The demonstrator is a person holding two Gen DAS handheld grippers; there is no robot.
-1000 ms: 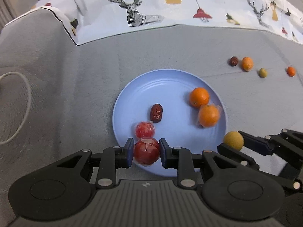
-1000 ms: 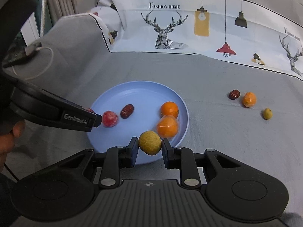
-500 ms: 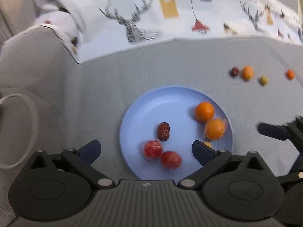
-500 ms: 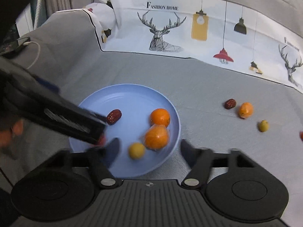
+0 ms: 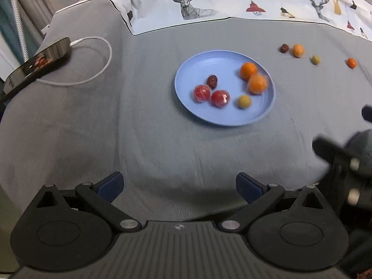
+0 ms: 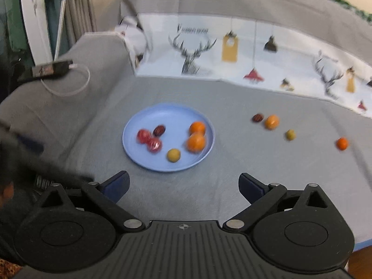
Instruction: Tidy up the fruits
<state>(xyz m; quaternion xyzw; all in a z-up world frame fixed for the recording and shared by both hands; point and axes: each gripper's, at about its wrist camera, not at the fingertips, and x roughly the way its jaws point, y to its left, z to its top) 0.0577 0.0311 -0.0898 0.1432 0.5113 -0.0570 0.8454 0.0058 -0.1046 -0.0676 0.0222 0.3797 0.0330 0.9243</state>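
Both the left tongs (image 5: pixel 179 182) and right tongs (image 6: pixel 183 182) gape wide and empty, their jaws having just been opening; six fruits sit on the blue plate (image 5: pixel 197 65); go next for the four loose fruits (image 6: pixel 271 122) on the grey bedspread (image 5: pixel 151 151), approaching from above.

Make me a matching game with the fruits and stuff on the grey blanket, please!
Things:
1. round yellow-green fruit
2. small orange fruit farthest right
3. black phone
4. dark brown date beside two wrapped red fruits

Places or states:
A. plugged into a white cable
B. alone on the blanket
C. at the round blue plastic plate's near edge
D. on the plate's left half

Pairs: 1-C, 2-B, 3-A, 4-D
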